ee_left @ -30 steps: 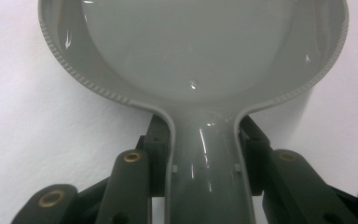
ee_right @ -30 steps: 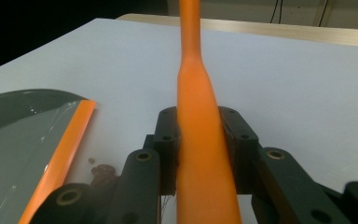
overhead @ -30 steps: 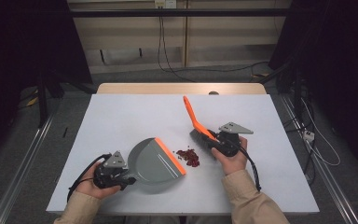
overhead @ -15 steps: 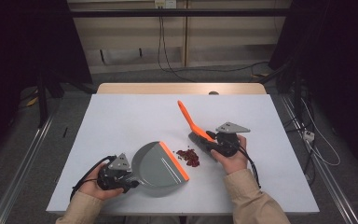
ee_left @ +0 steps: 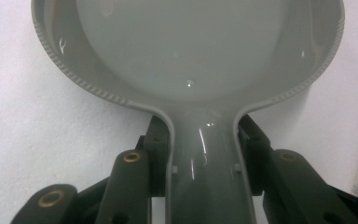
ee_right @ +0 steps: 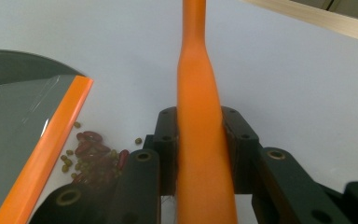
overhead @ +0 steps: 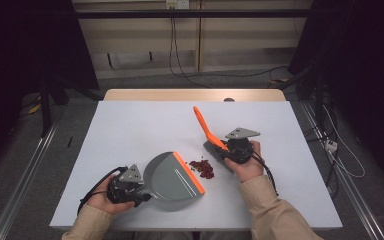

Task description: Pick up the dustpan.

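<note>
A grey dustpan (overhead: 169, 180) with an orange lip (overhead: 189, 172) lies flat on the white table (overhead: 140, 130), its lip facing a small pile of red and green beans (overhead: 202, 168). My left gripper (overhead: 130, 191) is shut on the dustpan's grey handle (ee_left: 204, 172), with both jaws pressed against its sides. My right gripper (overhead: 232, 152) is shut on the orange handle (ee_right: 200, 116) of a brush, which slants up and away over the table (overhead: 202, 122). The beans (ee_right: 93, 154) lie just left of the right jaws, beside the orange lip (ee_right: 46, 149).
The wooden far edge (overhead: 195, 95) of the table runs along the back. Cables (overhead: 330, 145) hang off the right side. Metal rails (overhead: 20, 190) flank the table on the floor.
The dustpan has slid right and nearer the front edge, its lip closing on the beans. The brush handle has tilted further left and its head has dropped toward the beans.
</note>
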`<state>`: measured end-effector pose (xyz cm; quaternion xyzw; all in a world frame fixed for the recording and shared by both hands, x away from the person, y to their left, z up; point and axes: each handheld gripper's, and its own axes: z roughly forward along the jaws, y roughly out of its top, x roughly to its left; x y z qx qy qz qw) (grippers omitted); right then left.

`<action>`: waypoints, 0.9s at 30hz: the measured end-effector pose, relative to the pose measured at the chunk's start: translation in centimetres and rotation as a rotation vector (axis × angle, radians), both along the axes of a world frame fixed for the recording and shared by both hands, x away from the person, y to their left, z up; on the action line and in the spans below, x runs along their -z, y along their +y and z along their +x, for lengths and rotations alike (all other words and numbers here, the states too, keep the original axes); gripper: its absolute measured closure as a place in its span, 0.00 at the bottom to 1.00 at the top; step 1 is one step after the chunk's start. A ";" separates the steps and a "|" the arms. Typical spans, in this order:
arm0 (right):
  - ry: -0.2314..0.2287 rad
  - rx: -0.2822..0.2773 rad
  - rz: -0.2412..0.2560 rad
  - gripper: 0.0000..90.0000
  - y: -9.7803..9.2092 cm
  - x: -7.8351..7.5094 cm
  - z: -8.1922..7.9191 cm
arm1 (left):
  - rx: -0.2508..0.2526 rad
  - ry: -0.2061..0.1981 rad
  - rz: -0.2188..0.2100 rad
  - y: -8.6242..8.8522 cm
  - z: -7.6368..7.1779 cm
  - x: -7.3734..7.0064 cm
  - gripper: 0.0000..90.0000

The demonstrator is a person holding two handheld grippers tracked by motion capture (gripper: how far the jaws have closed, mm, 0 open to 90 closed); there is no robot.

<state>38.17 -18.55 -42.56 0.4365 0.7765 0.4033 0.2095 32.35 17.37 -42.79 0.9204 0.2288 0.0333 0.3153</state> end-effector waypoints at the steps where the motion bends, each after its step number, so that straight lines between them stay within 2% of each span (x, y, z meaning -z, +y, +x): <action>1: -0.005 0.001 -0.001 0.79 0.1 0.0 -0.2 | 0.001 0.000 -0.001 0.0 0.0 0.0 0.71; 2: -0.017 -0.001 -0.008 0.79 0.3 0.1 -0.5 | 0.023 -0.005 0.018 0.1 0.1 0.0 0.71; 3: -0.021 -0.006 -0.010 0.79 0.5 0.1 -0.7 | 0.003 0.005 0.000 0.0 0.0 0.1 0.71; 4: -0.020 -0.009 -0.009 0.79 0.7 0.1 -0.9 | 0.017 0.003 0.010 0.1 0.1 0.1 0.71; 6: -0.031 -0.011 -0.021 0.79 1.1 0.1 -1.2 | -0.002 0.008 -0.007 0.0 0.0 0.2 0.71; 11: -0.039 0.007 -0.032 0.79 1.6 0.2 -1.6 | -0.005 0.010 -0.018 0.1 0.0 0.4 0.71; 16: -0.052 0.020 -0.043 0.79 2.2 0.3 -2.0 | 0.011 0.013 -0.010 0.2 0.0 0.4 0.70; 21: -0.061 0.021 -0.052 0.79 2.6 0.3 -2.3 | 0.012 0.025 -0.031 0.0 -0.3 0.5 0.70; 24: -0.063 0.024 -0.051 0.79 2.7 0.4 -2.4 | 0.010 0.026 -0.030 -0.2 -0.5 0.4 0.70; 27: -0.070 0.029 -0.050 0.79 2.8 0.4 -2.4 | 0.029 0.027 -0.025 -0.3 -0.6 0.3 0.70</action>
